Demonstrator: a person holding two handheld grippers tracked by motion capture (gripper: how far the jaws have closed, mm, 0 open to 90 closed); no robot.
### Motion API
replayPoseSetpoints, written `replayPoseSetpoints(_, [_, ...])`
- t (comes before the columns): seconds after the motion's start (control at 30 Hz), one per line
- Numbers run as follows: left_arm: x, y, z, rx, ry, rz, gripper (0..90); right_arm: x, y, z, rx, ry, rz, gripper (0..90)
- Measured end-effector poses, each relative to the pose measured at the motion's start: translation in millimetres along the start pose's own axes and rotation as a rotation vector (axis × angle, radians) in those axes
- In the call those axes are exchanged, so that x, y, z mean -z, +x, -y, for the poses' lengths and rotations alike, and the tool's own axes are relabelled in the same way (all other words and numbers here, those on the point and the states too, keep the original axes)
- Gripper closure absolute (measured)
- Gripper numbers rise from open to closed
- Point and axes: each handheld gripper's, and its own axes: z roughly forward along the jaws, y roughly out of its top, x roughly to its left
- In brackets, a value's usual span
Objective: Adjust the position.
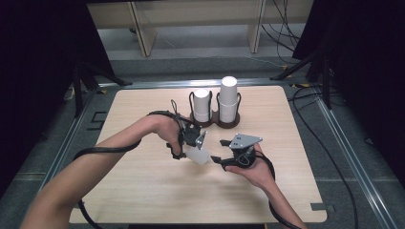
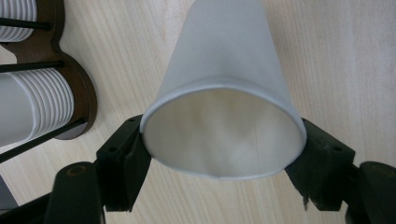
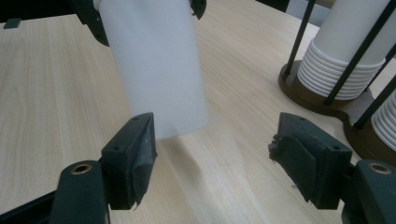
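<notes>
Black jaws of the left gripper (image 2: pixel 223 154) clamp a white paper cup (image 2: pixel 224 93) at its rim, holding it clear of the table (image 2: pixel 336 56). Right gripper (image 3: pixel 212 154): jaws apart near the cup's base, seemingly ready to receive it. Stacked cups (image 1: pixel 228 98) wait in a wire holder (image 1: pixel 215 121) beyond.

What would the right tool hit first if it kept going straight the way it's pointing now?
Probably the white paper cup held by the left tool. It hangs just ahead of the open right tool, though depth is uncertain.

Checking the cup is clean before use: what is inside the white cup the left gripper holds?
The left gripper is shut on the white cup. Its visible inner wall is bare white, nothing lying in it; the bottom lies deep in shadow, hard to make out.
</notes>
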Motion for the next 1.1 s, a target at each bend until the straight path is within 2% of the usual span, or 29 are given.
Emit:
replayPoseSetpoints(0.07, [0.5, 0.8, -0.8, -0.005, 0.005, 0.0, 27.2, -1.3, 1.3, -0.7, -0.01, 0.006, -0.013, 29.8])
replayPoseSetpoints(0.1, [0.5, 1.0, -1.3, -0.005, 0.003, 0.0, 27.1, -1.5, 0.9, -1.2, 0.007, 0.007, -0.011, 29.9])
replayPoseSetpoints(0.17, [0.3, 1.2, -2.2, -0.004, 0.006, -0.003, 27.2, -3.7, 3.2, -1.2, -0.002, 0.006, -0.018, 29.9])
replayPoseSetpoints(0.23, [0.4, 1.5, -3.4, -0.009, 0.018, 0.0, 27.1, -4.8, 4.2, -2.0, 0.015, 0.002, -0.008, 29.8])
replayPoseSetpoints(0.27, [-0.1, 1.4, -3.9, -0.012, 0.022, -0.003, 27.1, -5.5, 5.2, -2.3, 0.004, 0.002, -0.017, 29.9])
replayPoseSetpoints(0.47, [-0.9, 1.7, -6.0, -0.019, 0.038, -0.001, 27.1, -8.9, 8.5, -7.7, 0.027, 0.004, -0.024, 29.8])
replayPoseSetpoints(0.6, [-1.5, 1.6, -6.5, -0.016, 0.034, -0.001, 27.1, -13.2, 11.1, -9.9, 0.052, -0.002, -0.025, 29.8])
replayPoseSetpoints(0.93, [-1.5, 2.1, -10.1, -0.026, 0.031, -0.005, 27.1, -22.6, 16.0, -14.4, 0.051, -0.009, -0.048, 29.9])
replayPoseSetpoints(1.1, [-0.6, 2.4, -11.3, -0.025, 0.032, -0.002, 27.1, -26.6, 18.4, -17.7, 0.069, -0.013, -0.052, 29.8])
